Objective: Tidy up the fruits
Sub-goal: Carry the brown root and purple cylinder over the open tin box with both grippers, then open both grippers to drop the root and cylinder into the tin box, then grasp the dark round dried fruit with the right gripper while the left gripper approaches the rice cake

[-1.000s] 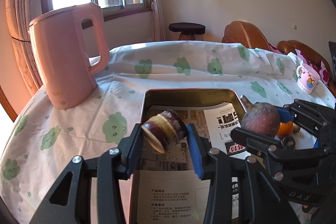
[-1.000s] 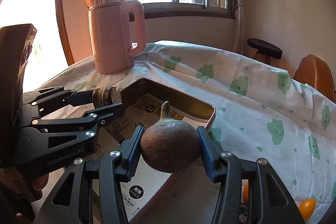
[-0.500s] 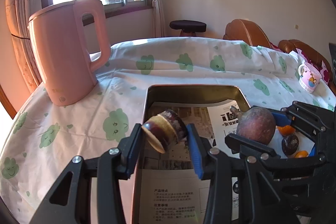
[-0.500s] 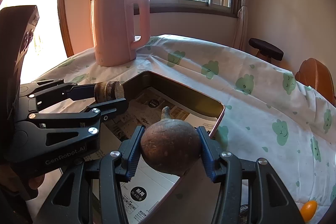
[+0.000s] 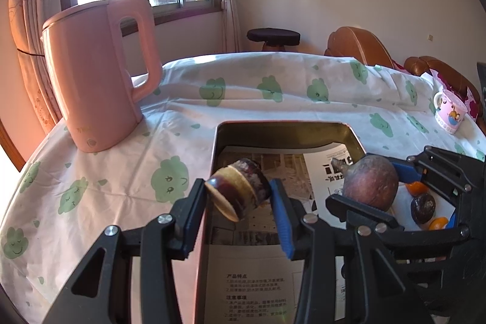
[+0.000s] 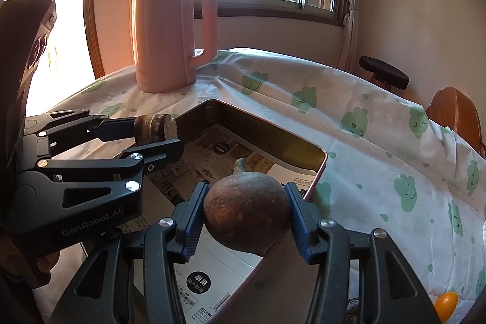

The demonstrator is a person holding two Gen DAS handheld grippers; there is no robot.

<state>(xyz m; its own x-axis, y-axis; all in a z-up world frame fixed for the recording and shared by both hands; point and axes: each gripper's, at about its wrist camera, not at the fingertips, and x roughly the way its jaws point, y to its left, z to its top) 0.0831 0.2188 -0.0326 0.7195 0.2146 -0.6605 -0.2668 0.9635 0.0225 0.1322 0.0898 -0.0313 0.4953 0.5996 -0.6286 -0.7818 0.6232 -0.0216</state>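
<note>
A white tablecloth with green cloud faces [image 5: 249, 111] is spread under everything. A tall pink plastic kettle [image 5: 97, 72] is parked on it, beyond the far-left corner of the rectangular metal tin lined with printed paper [image 5: 282, 132]. Over the tin's right rim, a round brown stemmed fruit [image 6: 246, 216] is clamped by the right gripper [image 6: 244, 217]. Over the tin's left rim, a small purple cut-ended fruit chunk [image 5: 238, 190] is pinched by the left gripper [image 5: 240, 208]. 2 tiny orange fruits [image 5: 417, 188] are seen just right of the tin.
</note>
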